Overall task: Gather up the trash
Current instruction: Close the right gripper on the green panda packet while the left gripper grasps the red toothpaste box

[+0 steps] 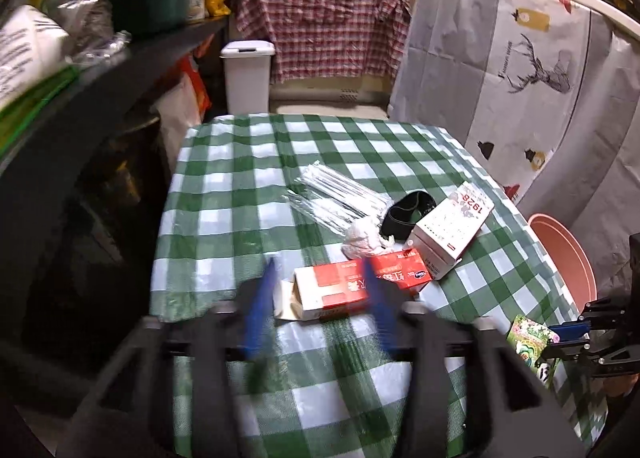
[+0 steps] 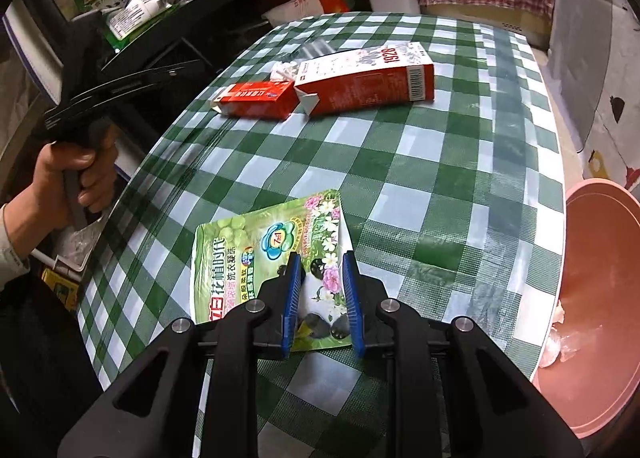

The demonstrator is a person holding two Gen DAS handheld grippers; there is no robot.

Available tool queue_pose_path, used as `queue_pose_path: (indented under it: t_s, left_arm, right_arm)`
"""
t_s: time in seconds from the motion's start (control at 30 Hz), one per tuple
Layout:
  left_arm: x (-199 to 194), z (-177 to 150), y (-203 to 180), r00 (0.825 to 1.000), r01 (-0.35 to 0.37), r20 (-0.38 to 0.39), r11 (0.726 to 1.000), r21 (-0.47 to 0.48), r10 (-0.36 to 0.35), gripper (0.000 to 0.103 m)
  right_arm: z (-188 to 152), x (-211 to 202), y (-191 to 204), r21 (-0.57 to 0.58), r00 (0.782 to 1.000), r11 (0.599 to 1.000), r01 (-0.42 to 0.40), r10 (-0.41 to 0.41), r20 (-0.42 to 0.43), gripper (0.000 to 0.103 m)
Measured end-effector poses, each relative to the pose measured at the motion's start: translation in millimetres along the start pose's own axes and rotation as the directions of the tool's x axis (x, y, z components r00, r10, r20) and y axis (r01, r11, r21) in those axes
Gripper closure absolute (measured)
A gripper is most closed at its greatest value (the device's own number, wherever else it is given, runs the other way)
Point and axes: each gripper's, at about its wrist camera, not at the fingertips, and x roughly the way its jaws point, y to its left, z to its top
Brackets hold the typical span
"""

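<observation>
The left gripper [image 1: 320, 278] has its blue jaws spread wide to either side of a small red carton [image 1: 360, 284] lying on its side with an end flap open; the pads do not press it, so nothing is held. That straddle suggests the carton is the next piece of trash to be clamped. The right gripper [image 2: 320, 282] points steeply down over a flat green detergent pouch [image 2: 256, 254], jaws parted narrowly above its printed face and not gripping it, probably lining up on the pouch's edge.

Beyond the red carton lie a crumpled tissue [image 1: 362, 238], a larger white-and-red carton [image 1: 452, 230], a black band [image 1: 408, 210] and a clear packet of straws [image 1: 340, 194], all on the green checked tablecloth [image 1: 240, 186]. A pink bin [image 2: 600, 298] stands just beside the table's right edge, seemingly the trash's destination.
</observation>
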Motion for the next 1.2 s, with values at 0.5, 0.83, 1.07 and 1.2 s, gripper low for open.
queue_pose_path:
  t_s: [0.5, 0.83, 1.07, 1.2]
  left_arm:
    - [53.2, -0.6, -20.1, 0.987, 0.134, -0.112, 0.975, 0.175, -0.116, 0.017]
    - [47.1, -8.5, -21.6, 0.971, 0.19, -0.184, 0.962, 0.196, -0.154, 0.013]
    - [27.3, -19.2, -36.1, 0.945, 0.275, -0.242, 0.936, 0.22, -0.221, 0.018]
    - [26.6, -17.8, -38.3, 0.968, 0.205, -0.191, 0.947, 0.245, -0.16, 0.018]
  right_arm:
    - [-0.6, -6.9, 4.7, -0.066, 1.0, 0.997, -0.031, 0.031, -0.003, 0.092]
    - [2.9, -15.2, -10.3, -0.022, 1.0, 1.0, 0.009, -0.009, 0.019, 0.092]
    - [8.5, -14.6, -18.9, 0.04, 0.998, 0.998, 0.054, -0.055, 0.023, 0.088]
    - [9.1, -7.2, -17.5, 0.039, 0.998, 0.998, 0.058, -0.058, 0.002, 0.087]
